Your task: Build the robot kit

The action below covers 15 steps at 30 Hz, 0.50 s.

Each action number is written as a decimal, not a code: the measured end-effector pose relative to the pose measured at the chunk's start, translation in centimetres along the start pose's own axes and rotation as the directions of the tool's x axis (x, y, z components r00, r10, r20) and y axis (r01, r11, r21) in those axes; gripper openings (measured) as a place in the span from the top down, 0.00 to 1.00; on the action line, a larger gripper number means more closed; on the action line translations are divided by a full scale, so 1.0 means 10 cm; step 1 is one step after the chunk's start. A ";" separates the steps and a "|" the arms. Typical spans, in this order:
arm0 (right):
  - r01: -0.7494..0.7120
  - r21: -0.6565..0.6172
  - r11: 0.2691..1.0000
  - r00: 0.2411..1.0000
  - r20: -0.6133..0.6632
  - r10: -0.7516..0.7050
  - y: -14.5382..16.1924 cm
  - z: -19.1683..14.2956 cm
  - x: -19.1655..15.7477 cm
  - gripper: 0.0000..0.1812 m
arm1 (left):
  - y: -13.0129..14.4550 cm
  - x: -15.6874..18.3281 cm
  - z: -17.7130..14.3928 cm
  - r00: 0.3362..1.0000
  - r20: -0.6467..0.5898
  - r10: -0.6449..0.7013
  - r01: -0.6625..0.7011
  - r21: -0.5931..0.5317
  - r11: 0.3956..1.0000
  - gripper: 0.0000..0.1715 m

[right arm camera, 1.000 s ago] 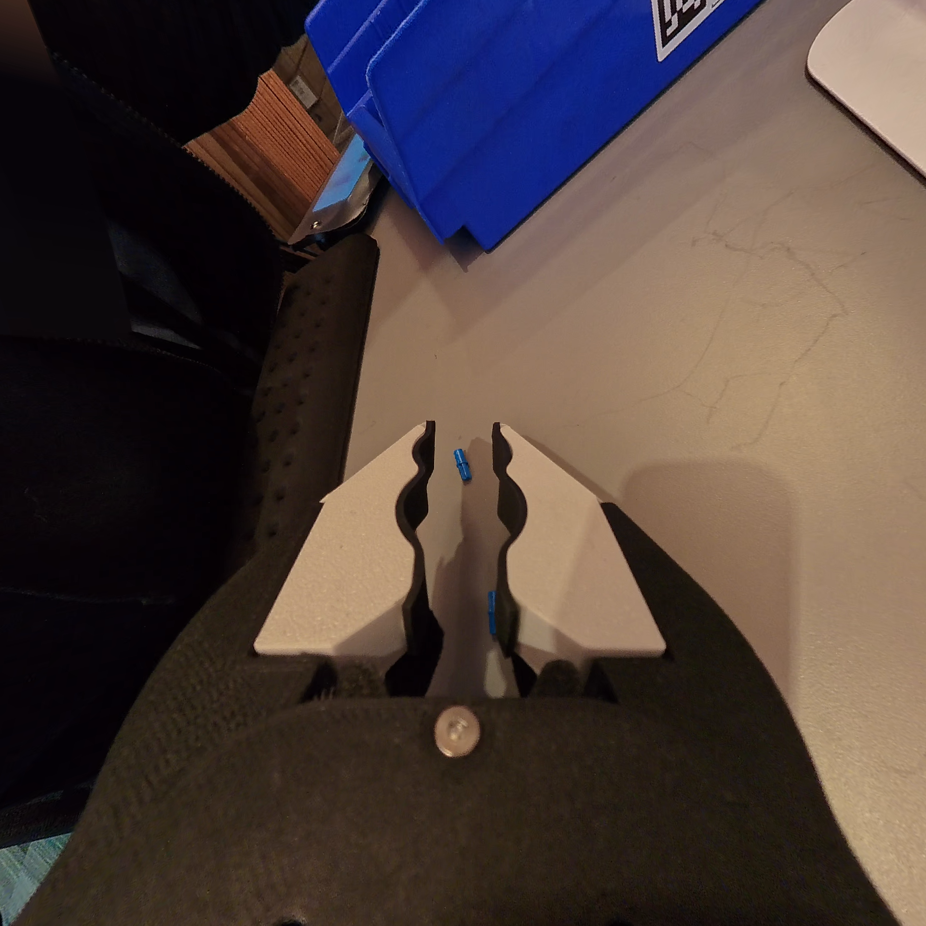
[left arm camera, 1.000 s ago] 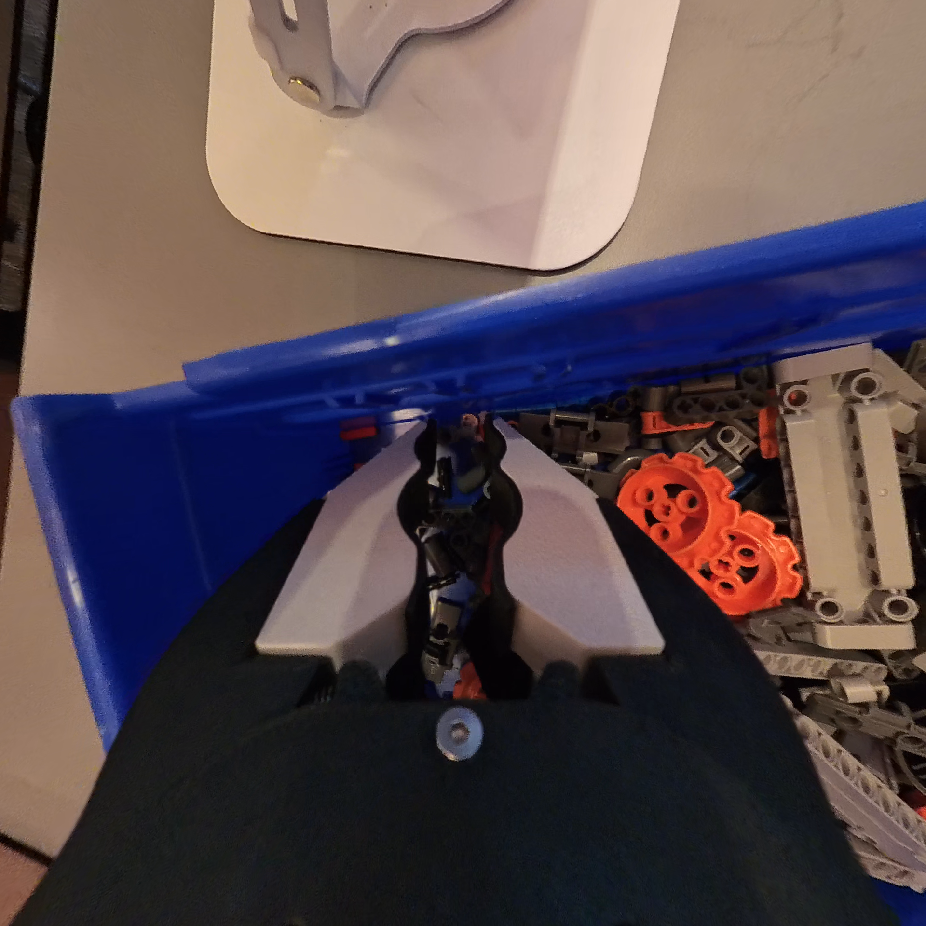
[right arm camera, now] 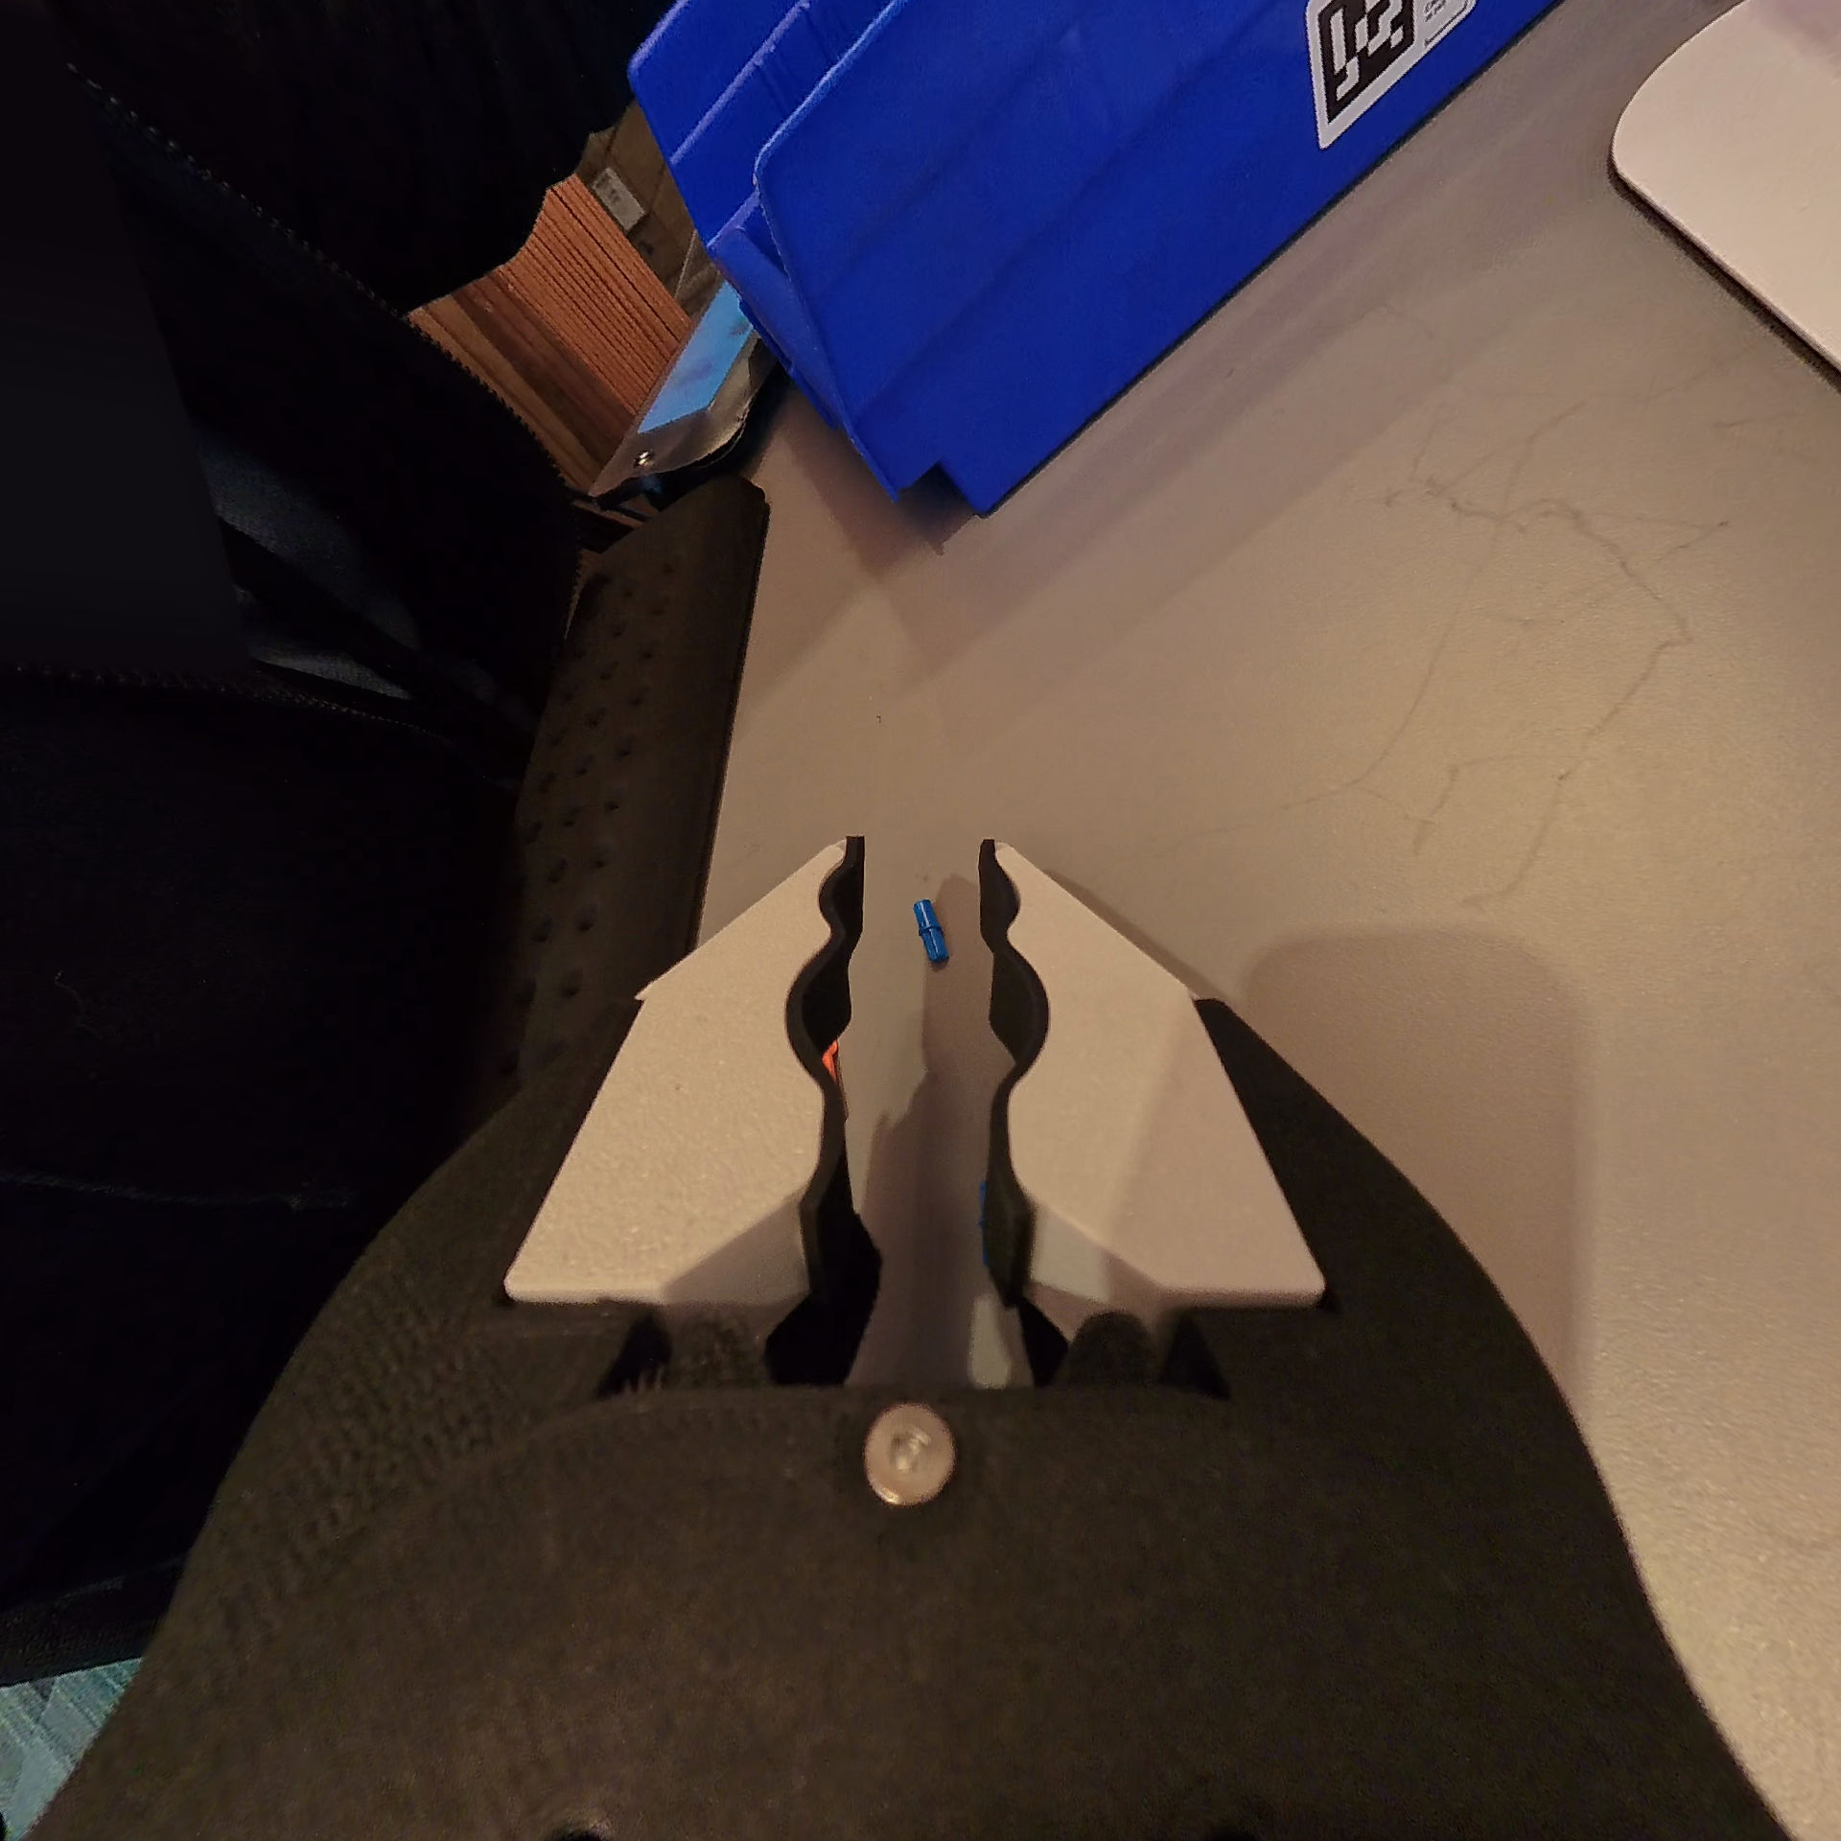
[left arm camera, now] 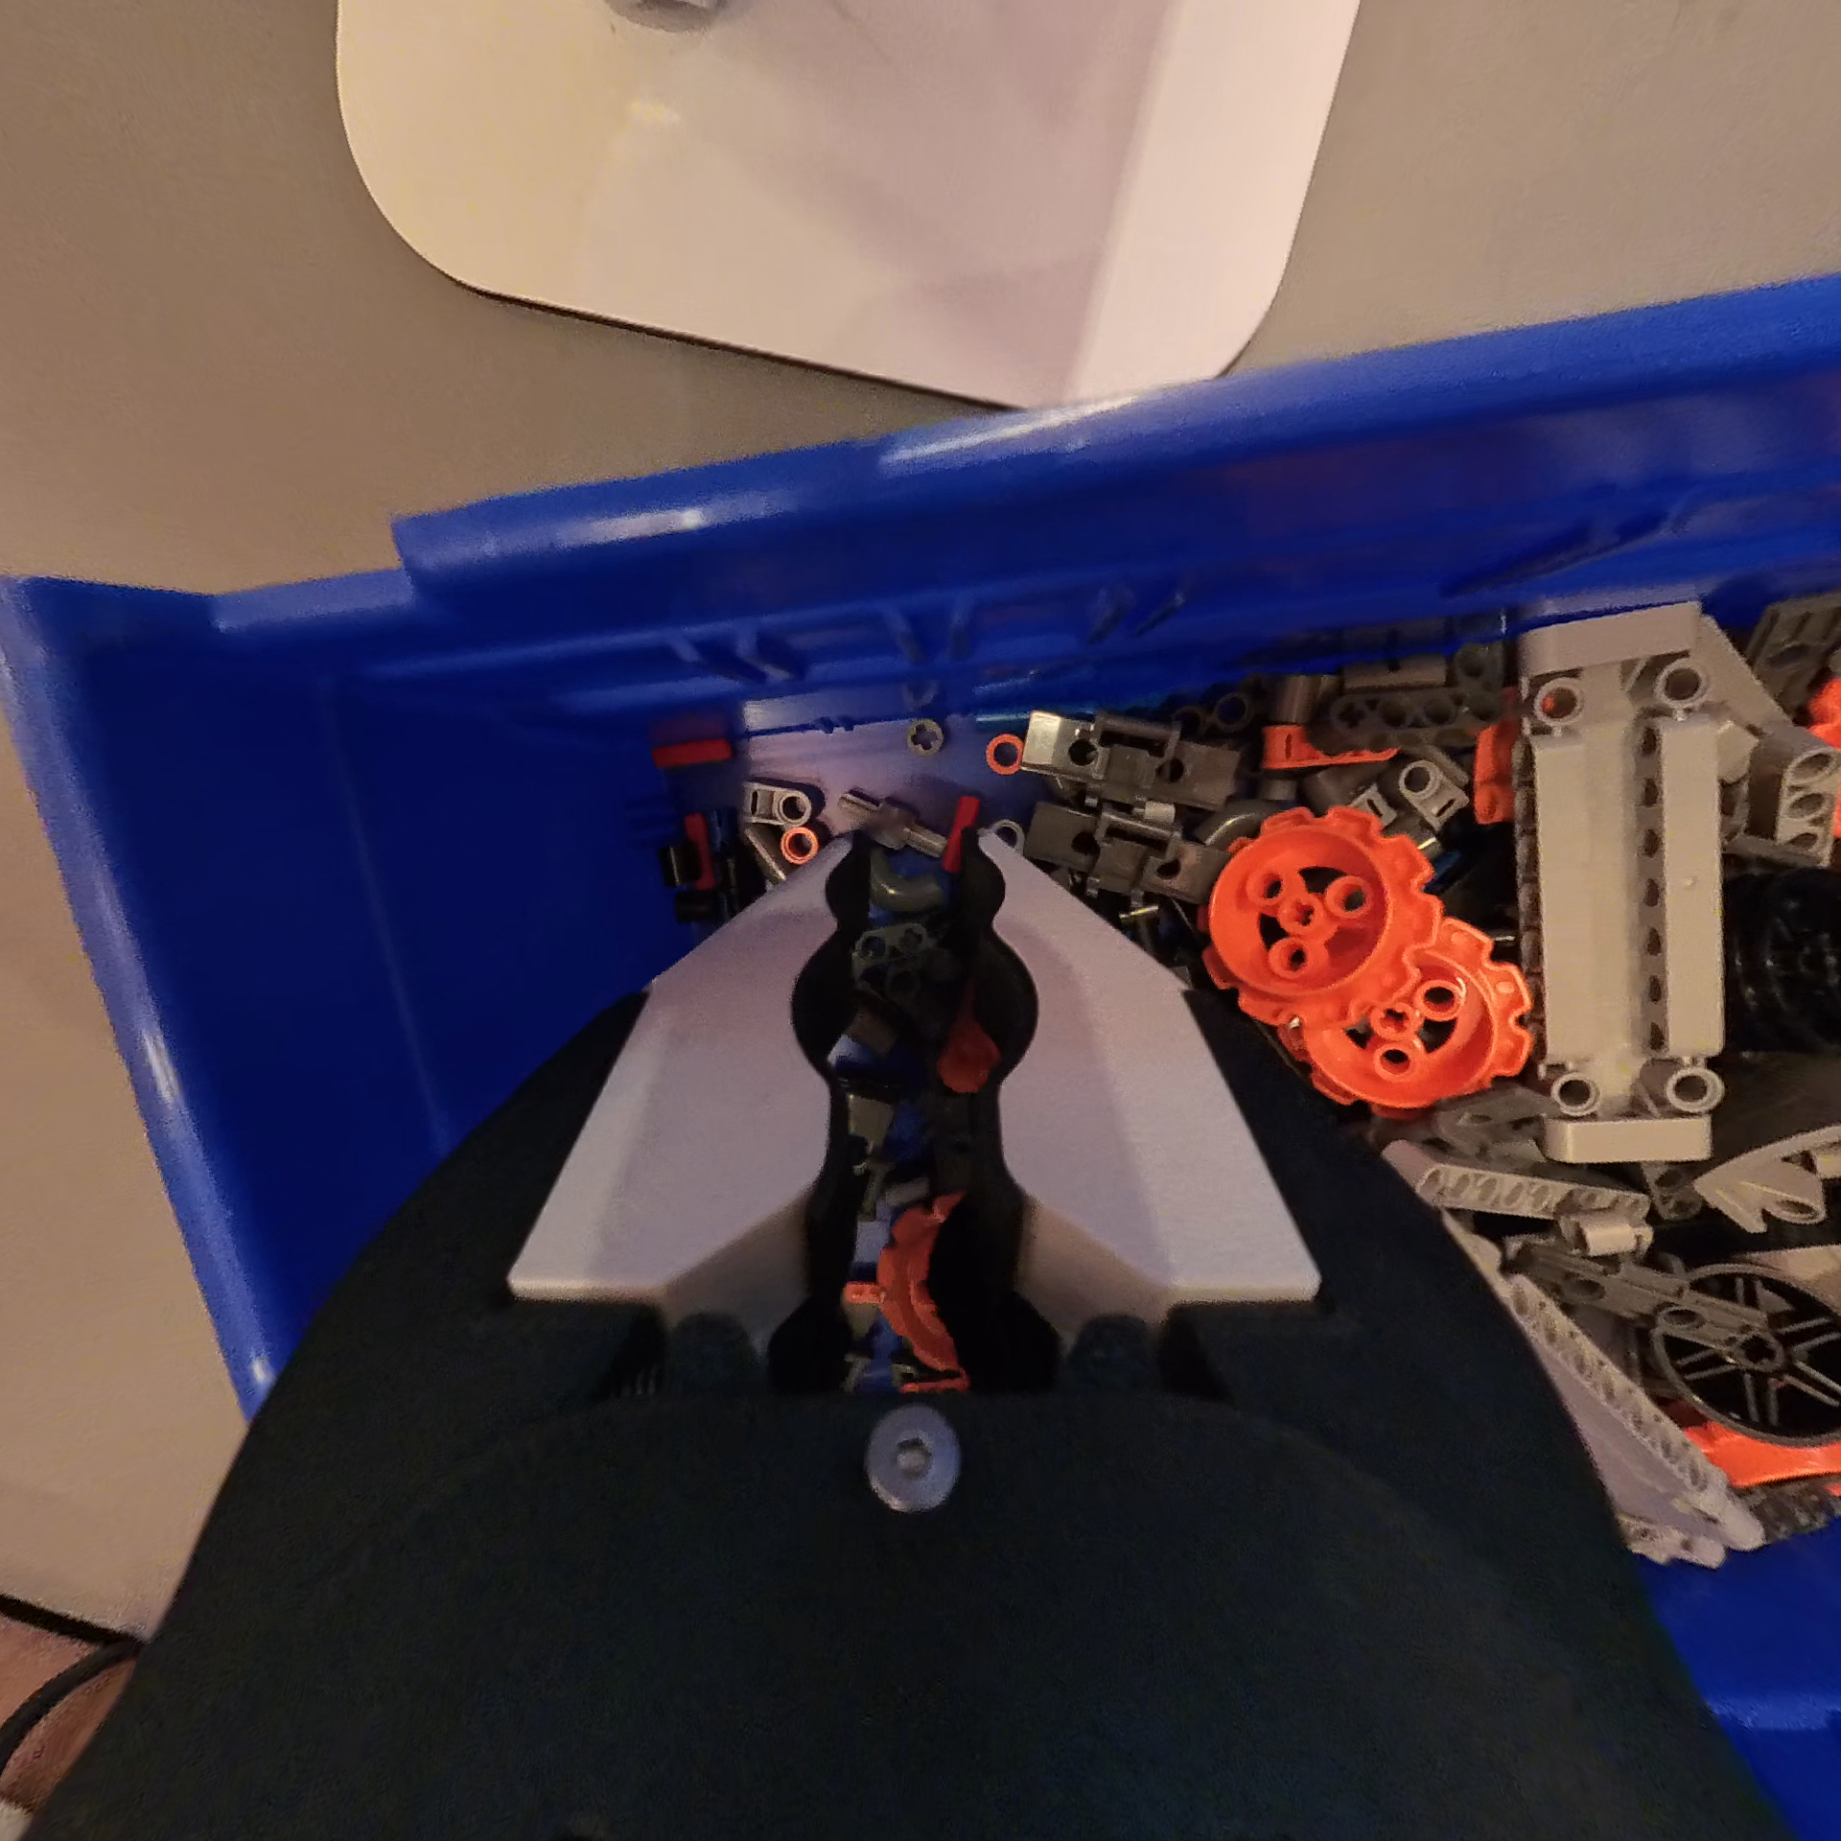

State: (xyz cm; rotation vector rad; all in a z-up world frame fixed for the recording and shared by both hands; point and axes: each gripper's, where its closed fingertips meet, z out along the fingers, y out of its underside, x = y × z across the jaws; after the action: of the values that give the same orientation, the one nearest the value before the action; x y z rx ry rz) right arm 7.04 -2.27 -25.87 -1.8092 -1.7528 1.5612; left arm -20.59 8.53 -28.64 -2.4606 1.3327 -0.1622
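The right gripper hovers over the table, jaws parted and empty, a blue pin between its tips, long axis near 12 o'clock. The left gripper, narrowly parted, seemingly gripping nothing, hangs over the parts in the blue bin.

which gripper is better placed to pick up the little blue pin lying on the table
Right. The right gripper is open with the blue pin lying on the table between its fingertips. The left gripper is over the blue bin among loose parts.
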 end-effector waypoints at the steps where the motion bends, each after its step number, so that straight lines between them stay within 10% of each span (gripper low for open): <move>1: -0.001 0.000 1.000 1.000 0.001 0.001 0.00 0.00 0.00 0.89 | -0.01 0.01 0.00 1.000 -0.006 -0.011 0.011 0.007 1.000 0.90; 15: 0.005 0.002 1.000 1.000 0.009 -0.005 -0.01 0.01 -0.03 0.89 | -0.04 -0.02 0.05 0.991 0.049 -0.128 0.126 0.045 0.991 0.90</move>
State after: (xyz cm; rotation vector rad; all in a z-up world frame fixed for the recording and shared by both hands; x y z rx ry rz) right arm 7.00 -2.52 -25.72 -1.7989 -1.7574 1.5707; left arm -20.27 8.97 -28.94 -2.4975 1.1401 -0.1545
